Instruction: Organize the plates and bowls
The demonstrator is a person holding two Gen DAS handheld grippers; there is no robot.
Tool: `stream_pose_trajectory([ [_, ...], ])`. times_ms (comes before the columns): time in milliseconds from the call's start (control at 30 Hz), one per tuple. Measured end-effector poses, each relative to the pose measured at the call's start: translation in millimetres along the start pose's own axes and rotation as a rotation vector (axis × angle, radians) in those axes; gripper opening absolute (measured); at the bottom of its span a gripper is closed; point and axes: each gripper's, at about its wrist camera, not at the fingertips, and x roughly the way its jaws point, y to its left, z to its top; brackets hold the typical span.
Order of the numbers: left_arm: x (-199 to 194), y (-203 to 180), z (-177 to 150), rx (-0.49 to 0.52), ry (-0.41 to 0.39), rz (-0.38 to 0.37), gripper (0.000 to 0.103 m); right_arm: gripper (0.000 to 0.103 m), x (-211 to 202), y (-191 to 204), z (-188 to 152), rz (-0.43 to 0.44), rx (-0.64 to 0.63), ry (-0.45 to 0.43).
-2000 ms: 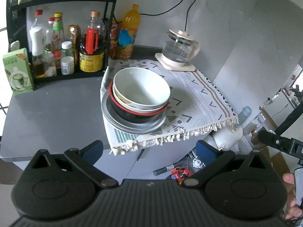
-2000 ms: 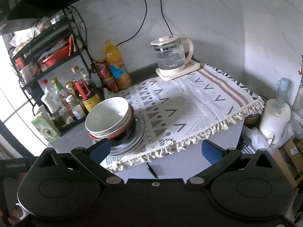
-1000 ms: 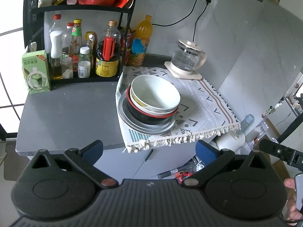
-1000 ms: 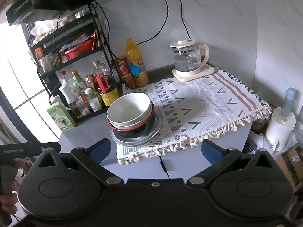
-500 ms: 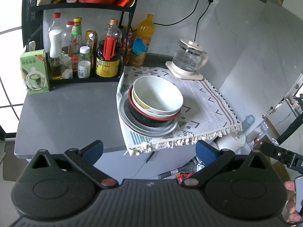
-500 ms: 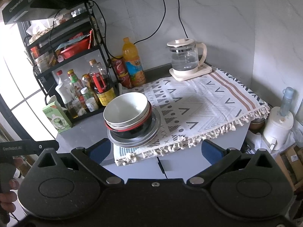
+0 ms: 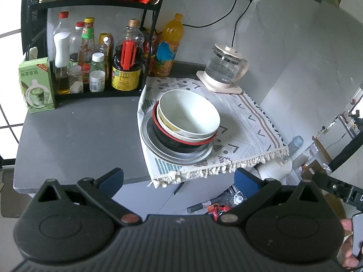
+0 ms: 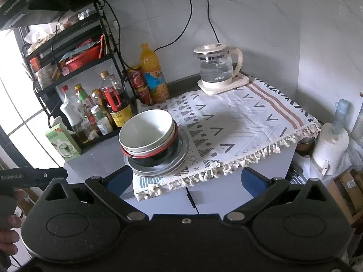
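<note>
The task items form one stack on the patterned cloth (image 7: 247, 122). The base is a grey metal plate (image 7: 156, 151), round and shallow, with a raised rim. A black bowl with a red rim (image 7: 165, 139) sits on the plate. A white bowl (image 7: 188, 113) is nested in the top of the stack, tilted slightly; a second pale rim shows just beneath it, and its outer wall carries a yellowish band. The interior of the white bowl holds nothing.

The stack stands at the left end of the cloth, near its fringed front edge, on a grey counter (image 7: 74, 136). A rack of bottles (image 7: 95, 56) stands behind and to the left of the stack. An orange drink bottle (image 7: 168, 45) stands behind it by the wall. A glass kettle (image 7: 223, 69) on a cream base occupies the far corner of the cloth, well apart from the stack.

Left gripper (image 7: 179, 178): both blue-tipped fingers are spread wide and grip nothing. The stack lies ahead of and above the fingertips in the left wrist view, roughly centred between them and clear of both.

Right gripper (image 8: 187, 179): the fingers are likewise spread wide with nothing between them. In the right wrist view the stack (image 8: 154, 145) lies ahead, offset toward the left finger (image 8: 119, 179), with the plate rim just beyond that fingertip. Contact is not visible.
</note>
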Motion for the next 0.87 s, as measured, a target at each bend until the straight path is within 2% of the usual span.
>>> stream_pose_trajectory([
  [400,11,2,5,-0.001,0.015,-0.002,0.103,0.103,3,0,2,-0.011,0.011,0.004],
  [867,20,-4,5,0.037,0.026,-0.040,0.103,0.103,6,-4,-1,-0.033,0.017,0.016],
])
